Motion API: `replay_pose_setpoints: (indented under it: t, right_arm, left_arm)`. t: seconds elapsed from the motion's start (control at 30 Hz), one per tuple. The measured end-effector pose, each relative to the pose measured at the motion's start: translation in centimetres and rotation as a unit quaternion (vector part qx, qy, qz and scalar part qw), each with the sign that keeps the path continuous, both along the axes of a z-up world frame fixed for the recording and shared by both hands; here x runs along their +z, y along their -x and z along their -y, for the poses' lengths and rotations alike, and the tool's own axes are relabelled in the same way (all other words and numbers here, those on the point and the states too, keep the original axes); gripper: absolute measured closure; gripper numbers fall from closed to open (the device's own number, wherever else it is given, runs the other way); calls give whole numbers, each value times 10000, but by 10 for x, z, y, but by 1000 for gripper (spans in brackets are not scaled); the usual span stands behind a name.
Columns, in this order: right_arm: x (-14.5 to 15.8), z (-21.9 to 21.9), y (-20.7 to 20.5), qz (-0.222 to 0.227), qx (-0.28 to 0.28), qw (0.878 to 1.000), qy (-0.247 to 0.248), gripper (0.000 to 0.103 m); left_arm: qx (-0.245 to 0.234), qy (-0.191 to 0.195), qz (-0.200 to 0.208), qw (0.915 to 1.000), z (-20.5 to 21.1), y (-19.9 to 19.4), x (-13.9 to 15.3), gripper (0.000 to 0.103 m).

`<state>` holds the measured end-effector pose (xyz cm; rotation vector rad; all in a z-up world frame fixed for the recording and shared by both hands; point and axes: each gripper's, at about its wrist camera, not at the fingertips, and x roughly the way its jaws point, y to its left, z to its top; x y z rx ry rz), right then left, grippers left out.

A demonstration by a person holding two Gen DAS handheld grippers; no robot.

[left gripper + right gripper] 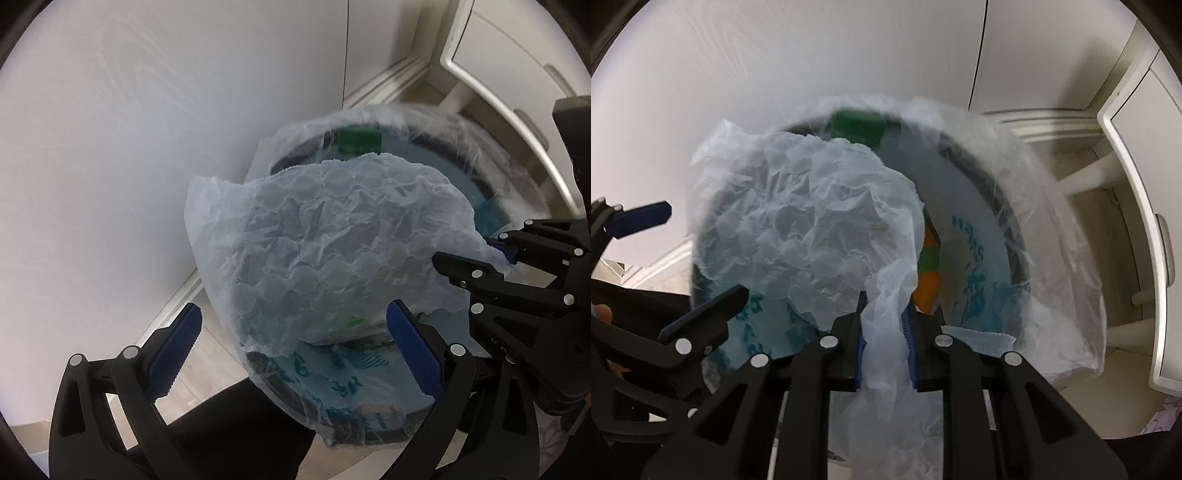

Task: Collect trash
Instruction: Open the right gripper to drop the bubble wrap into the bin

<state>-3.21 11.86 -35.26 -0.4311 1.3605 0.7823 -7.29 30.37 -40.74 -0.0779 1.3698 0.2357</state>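
right gripper (886, 325) is pinching a crinkly, see-through bubble wrap sheet (812, 229) over the round bin's (491, 192) filmy plastic liner (1056, 251), left gripper (295, 332) gaping wide, holding nothing.

Crumpled plastic sheet (325, 240) over lined bin (491, 173); perhaps touching.

So the trash bin (369, 354) sits on the floor right up against the wall (110, 147), with a cabinet (517, 55) off to its right. A liner bag (1052, 229) is draped over its rim. A crumpled plastic sheet (325, 251) hangs over the bin's opening, pinched in the right gripper (886, 332). The left gripper (291, 354) straddles the near rim, nothing in it.
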Motion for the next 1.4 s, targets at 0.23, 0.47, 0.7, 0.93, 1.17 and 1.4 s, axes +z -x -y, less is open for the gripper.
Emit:
replay_pose_setpoints:
  t: [0.23, 0.47, 0.7, 0.93, 1.17, 1.4]
  right_arm:
    - [-16, -7, 0, -113, 93, 9998, 133, 85]
    - [-1, 6, -1, 108, 0, 9999, 99, 61]
    - [21, 16, -7, 145, -207, 9995, -169, 45]
    - [42, 20, 3, 476, 86, 9988, -89, 7]
    - [64, 16, 22, 944, 497, 9941, -182, 7]
    - [84, 22, 23, 1061, 424, 9929, -321, 7]
  left_arm:
    - [-11, -11, -242, 9997, 1, -4, -13, 6]
    - [14, -72, -120, 9999, 2, -1, -5, 6]
    - [381, 48, 301, 9988, -9, 7, 16, 6]
    - [503, 114, 662, 9965, -12, 11, 36, 6]
    - [316, -397, 904, 9946, -10, 15, 63, 6]
    - [322, -482, 1019, 9931, -14, 13, 78, 6]
